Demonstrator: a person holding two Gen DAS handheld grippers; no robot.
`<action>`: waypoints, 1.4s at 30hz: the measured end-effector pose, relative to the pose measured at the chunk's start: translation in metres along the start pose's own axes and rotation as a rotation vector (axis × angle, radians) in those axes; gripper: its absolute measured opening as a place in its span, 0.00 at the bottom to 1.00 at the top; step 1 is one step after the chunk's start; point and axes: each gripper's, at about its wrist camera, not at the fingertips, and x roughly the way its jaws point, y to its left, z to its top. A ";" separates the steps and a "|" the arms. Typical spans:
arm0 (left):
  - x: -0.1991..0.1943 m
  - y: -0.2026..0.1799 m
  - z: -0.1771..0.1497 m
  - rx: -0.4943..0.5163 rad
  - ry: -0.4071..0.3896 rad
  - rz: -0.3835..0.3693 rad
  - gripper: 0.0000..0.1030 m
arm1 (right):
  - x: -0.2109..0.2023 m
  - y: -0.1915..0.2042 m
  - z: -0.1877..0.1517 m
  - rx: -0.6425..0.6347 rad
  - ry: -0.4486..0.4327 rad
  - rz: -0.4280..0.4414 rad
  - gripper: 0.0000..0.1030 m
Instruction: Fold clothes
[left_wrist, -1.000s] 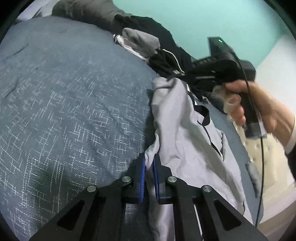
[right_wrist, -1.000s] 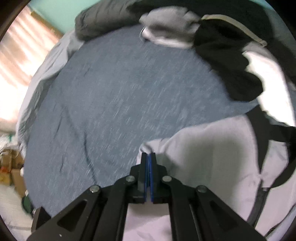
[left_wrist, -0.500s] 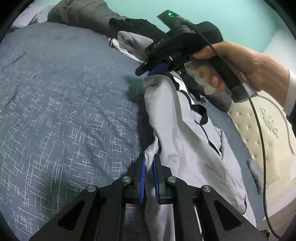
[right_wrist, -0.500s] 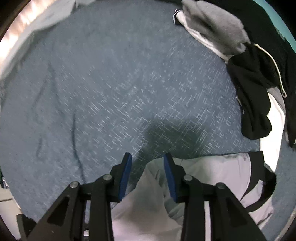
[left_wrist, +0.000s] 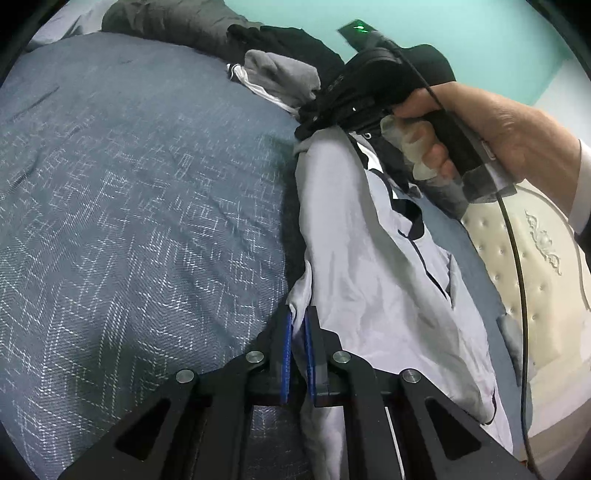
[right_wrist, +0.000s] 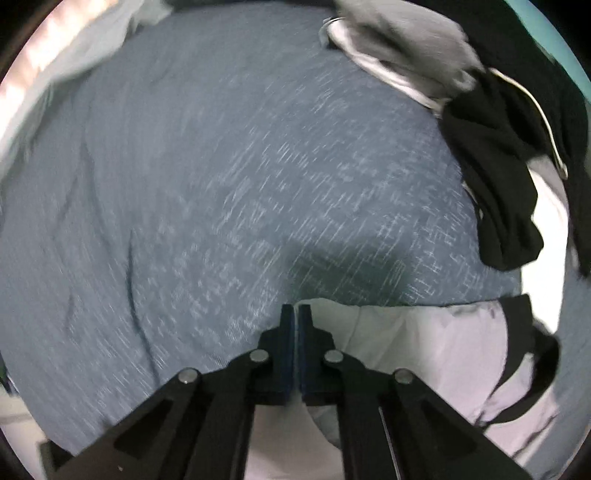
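Note:
A light grey jacket (left_wrist: 369, 258) with dark trim lies stretched along the right side of a blue-grey bedspread (left_wrist: 129, 203). My left gripper (left_wrist: 298, 317) is shut on the jacket's near edge, with cloth pinched between the blue pads. At the jacket's far corner a hand (left_wrist: 480, 122) holds my right gripper (left_wrist: 308, 127), which lifts that corner slightly. In the right wrist view my right gripper (right_wrist: 295, 314) has its jaws together at the jacket's (right_wrist: 424, 339) pale edge, and more of the cloth runs under the fingers.
A heap of clothes sits at the bed's far end: a grey garment (left_wrist: 280, 74) and a black hooded one (right_wrist: 495, 177) with a drawstring. A cream tufted panel (left_wrist: 524, 266) borders the bed on the right. The bedspread (right_wrist: 221, 184) spreads wide to the left.
My right gripper, shut a second ago, stood open over the jacket's corner half a second ago and has now shut on it. The left gripper kept its hold.

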 end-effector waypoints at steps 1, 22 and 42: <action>0.000 0.001 0.000 -0.002 0.001 0.000 0.06 | -0.002 -0.005 0.000 0.023 -0.013 0.014 0.01; -0.009 -0.003 -0.002 -0.033 -0.012 -0.002 0.05 | -0.044 -0.039 -0.003 0.194 -0.243 0.204 0.03; -0.013 0.014 -0.001 -0.080 0.005 -0.013 0.06 | -0.010 -0.020 -0.027 -0.001 -0.110 0.254 0.06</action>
